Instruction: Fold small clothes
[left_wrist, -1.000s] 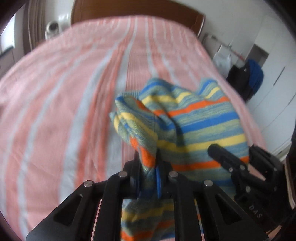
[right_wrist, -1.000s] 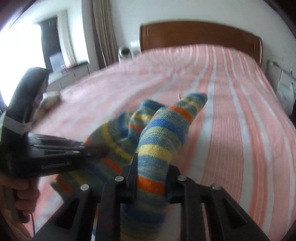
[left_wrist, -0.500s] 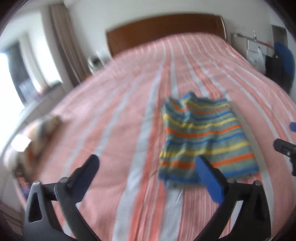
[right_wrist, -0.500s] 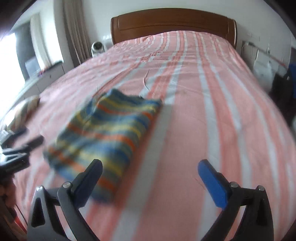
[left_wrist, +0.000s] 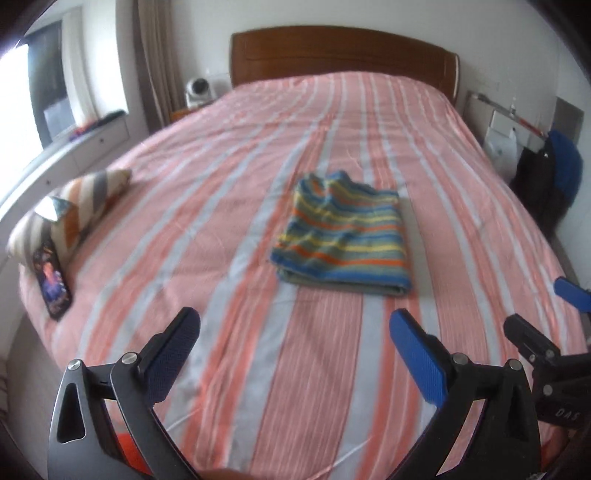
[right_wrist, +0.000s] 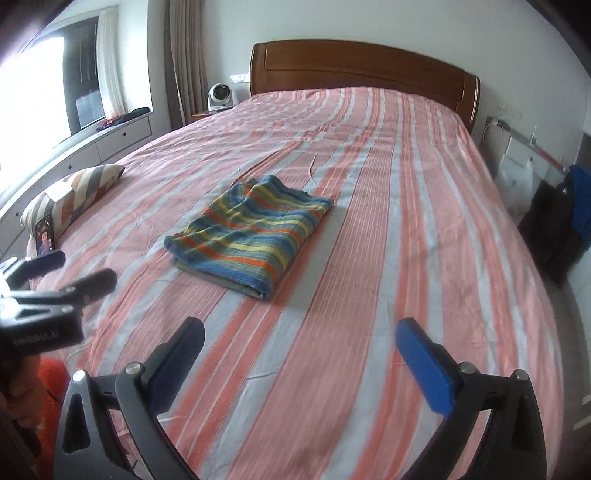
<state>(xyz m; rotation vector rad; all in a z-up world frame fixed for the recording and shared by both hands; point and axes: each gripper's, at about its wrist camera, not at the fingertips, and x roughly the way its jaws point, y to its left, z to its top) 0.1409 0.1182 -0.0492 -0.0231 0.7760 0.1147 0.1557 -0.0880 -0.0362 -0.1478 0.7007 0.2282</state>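
A small striped garment (left_wrist: 345, 236) in blue, yellow, orange and green lies folded flat in the middle of the pink striped bed (left_wrist: 258, 369). It also shows in the right wrist view (right_wrist: 251, 230). My left gripper (left_wrist: 295, 332) is open and empty, held back above the bed's foot, well short of the garment. My right gripper (right_wrist: 301, 339) is open and empty, also near the foot. The right gripper shows at the right edge of the left wrist view (left_wrist: 543, 306). The left gripper shows at the left edge of the right wrist view (right_wrist: 70, 271).
A striped pillow (left_wrist: 70, 206) and a phone (left_wrist: 51, 280) lie at the bed's left edge. A wooden headboard (left_wrist: 340, 51) stands at the far end. A small fan (right_wrist: 218, 96) sits beside it. Bags (left_wrist: 546, 177) hang by the right wall.
One second ago both grippers were shut on the garment, holding it up. They let go, opened, and pulled back toward the foot. The garment now lies folded on the bed.
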